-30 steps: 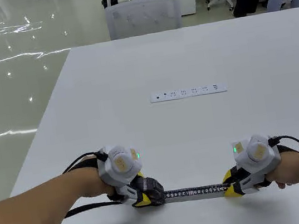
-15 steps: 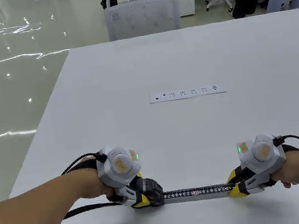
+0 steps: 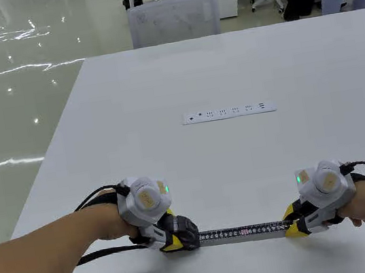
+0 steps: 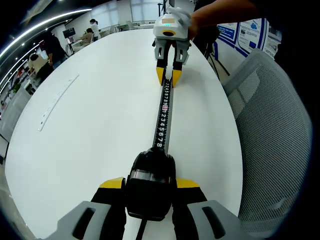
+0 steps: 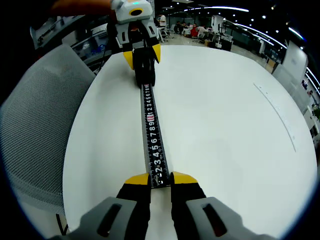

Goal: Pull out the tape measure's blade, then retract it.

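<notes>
Firmly, the left gripper (image 3: 172, 239) clamps the black tape measure case (image 4: 150, 186) on the white table (image 3: 242, 169); the right gripper (image 5: 160, 179) pinches the numbered black blade (image 5: 151, 134) by its tip. Best pulled straight and level, case steady.

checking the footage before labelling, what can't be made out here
Tip of the blade: right gripper view, tucked between the jaws of the right gripper.
Sides of the tape measure case: left gripper view, covered by the left gripper.
Numbers on the blade: head view, too small.
Sockets of the power strip: head view, too small.
</notes>
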The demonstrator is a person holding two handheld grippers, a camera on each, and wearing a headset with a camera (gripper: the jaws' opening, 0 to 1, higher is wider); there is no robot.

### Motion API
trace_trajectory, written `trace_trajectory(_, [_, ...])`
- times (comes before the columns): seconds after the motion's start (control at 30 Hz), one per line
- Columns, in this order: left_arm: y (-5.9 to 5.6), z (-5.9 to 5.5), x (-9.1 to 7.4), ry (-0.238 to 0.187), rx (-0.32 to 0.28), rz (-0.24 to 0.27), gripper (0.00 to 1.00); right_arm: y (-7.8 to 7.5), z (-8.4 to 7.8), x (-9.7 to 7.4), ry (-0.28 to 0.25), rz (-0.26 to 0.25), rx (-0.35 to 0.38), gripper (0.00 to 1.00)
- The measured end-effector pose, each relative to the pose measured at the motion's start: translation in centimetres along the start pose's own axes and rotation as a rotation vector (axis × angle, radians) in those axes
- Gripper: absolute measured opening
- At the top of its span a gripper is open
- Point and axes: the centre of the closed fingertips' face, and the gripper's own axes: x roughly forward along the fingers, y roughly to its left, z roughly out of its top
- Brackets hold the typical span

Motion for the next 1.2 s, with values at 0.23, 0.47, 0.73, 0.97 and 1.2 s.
trace_trajectory(0.23, [0.0, 0.0, 0.0, 0.001, -0.001, 0.001, 0.32, -0.1, -0.6, -0.4, 0.004, 0.000, 0.000, 0.13])
trace_trajectory(0.47, [-0.1, 0.0, 0.0, 0.001, -0.003, 0.002, 0.32, -0.2, -1.0, -0.6, 0.006, -0.001, 0.006, 0.13])
trace_trajectory(0.73, [-0.1, 0.0, 0.1, 0.001, -0.003, 0.002, 0.32, -0.4, -1.5, -1.0, 0.011, -0.002, 0.013, 0.13])
trace_trajectory(0.97, [-0.1, -0.1, 0.1, 0.002, -0.004, 0.003, 0.32, -0.6, -1.9, -1.2, 0.013, -0.005, 0.015, 0.13])
trace_trajectory(1.2, [-0.1, -0.1, 0.0, 0.003, -0.003, 0.003, 0.32, -0.6, -2.1, -1.4, 0.017, -0.009, 0.016, 0.13])
